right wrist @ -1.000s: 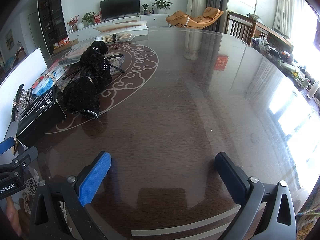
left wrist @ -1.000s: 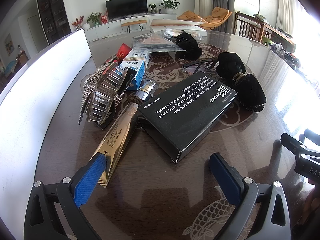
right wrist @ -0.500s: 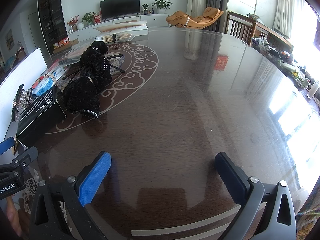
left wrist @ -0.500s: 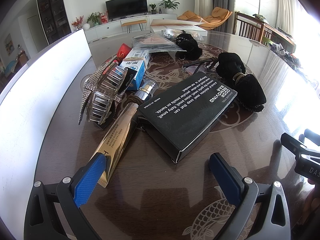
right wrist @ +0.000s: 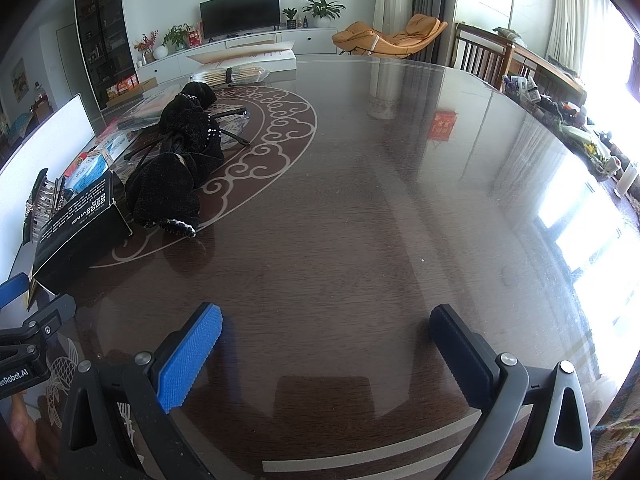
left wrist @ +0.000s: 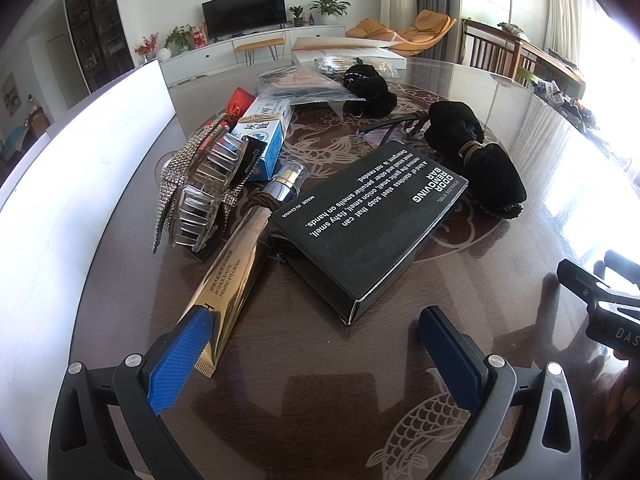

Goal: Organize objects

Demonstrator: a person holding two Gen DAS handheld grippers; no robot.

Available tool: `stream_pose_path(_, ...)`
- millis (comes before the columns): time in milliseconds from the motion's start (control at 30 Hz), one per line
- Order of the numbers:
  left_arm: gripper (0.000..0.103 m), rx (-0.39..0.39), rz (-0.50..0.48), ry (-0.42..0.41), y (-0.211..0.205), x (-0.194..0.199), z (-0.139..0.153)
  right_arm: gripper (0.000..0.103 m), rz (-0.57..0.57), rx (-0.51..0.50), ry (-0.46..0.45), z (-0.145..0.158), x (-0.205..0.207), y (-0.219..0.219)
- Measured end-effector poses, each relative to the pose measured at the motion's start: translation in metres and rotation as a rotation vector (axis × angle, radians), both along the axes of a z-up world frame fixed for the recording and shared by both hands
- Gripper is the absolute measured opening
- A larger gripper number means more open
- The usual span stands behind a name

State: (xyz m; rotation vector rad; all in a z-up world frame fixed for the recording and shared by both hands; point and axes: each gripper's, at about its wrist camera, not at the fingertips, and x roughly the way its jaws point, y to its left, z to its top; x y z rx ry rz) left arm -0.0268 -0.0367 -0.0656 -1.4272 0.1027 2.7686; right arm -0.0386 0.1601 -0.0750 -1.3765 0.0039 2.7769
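In the left wrist view my left gripper is open and empty just above the dark table. A gold cream tube lies with its crimped end by the left finger. A black soap box lies just ahead. Beyond are a clear hair claw with rhinestones, a blue-white carton and black velvet bows. In the right wrist view my right gripper is open and empty over bare table; the box and bows lie to its left.
A white panel stands along the table's left side. Plastic-wrapped packets and a flat carton lie at the far end. The right gripper's body shows at the left view's right edge. Wooden chairs stand beyond the table.
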Motion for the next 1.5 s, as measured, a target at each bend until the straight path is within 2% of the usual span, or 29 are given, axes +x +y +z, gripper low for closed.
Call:
stream_pose_path(100,0.103,0.088,-0.049,0.005,-0.011,0.015,0.014,0.103,0.000,0.000,0.000,0.000,0.000,0.000)
stream_pose_path(200,0.103,0.124,-0.057,-0.004,-0.028,0.031,0.021,0.103,0.000,0.000,0.000,0.000,0.000,0.000)
stream_pose_path(300,0.103,0.111,-0.047,-0.038,-0.043,0.043,0.016,0.103,0.000,0.000,0.000,0.000,0.000,0.000)
stream_pose_path(467,0.103,0.020,0.026,-0.089,-0.059,0.036,-0.004,0.103,0.000,0.000,0.000,0.000,0.000,0.000)
stream_pose_path(500,0.103,0.047,0.046,-0.091,-0.064,0.031,-0.005,0.103,0.000,0.000,0.000,0.000,0.000,0.000)
stream_pose_path(567,0.103,0.043,0.093,-0.097,-0.069,0.018,-0.006,0.103,0.000,0.000,0.000,0.000,0.000,0.000)
stream_pose_path(733,0.103,0.035,0.044,-0.082,-0.056,-0.014,-0.006,0.103,0.000,0.000,0.000,0.000,0.000,0.000)
stream_pose_path(967,0.103,0.037,0.117,-0.112,-0.044,-0.046,-0.006,0.103,0.000,0.000,0.001,0.000,0.000,0.000)
stream_pose_path(1267,0.103,0.036,0.078,-0.110,-0.022,-0.060,-0.005,0.103,0.000,0.000,0.000,0.000,0.000,0.000)
stream_pose_path(1500,0.103,0.033,-0.010,-0.100,-0.007,-0.049,-0.005,0.103,0.000,0.000,0.000,0.000,0.001,0.000)
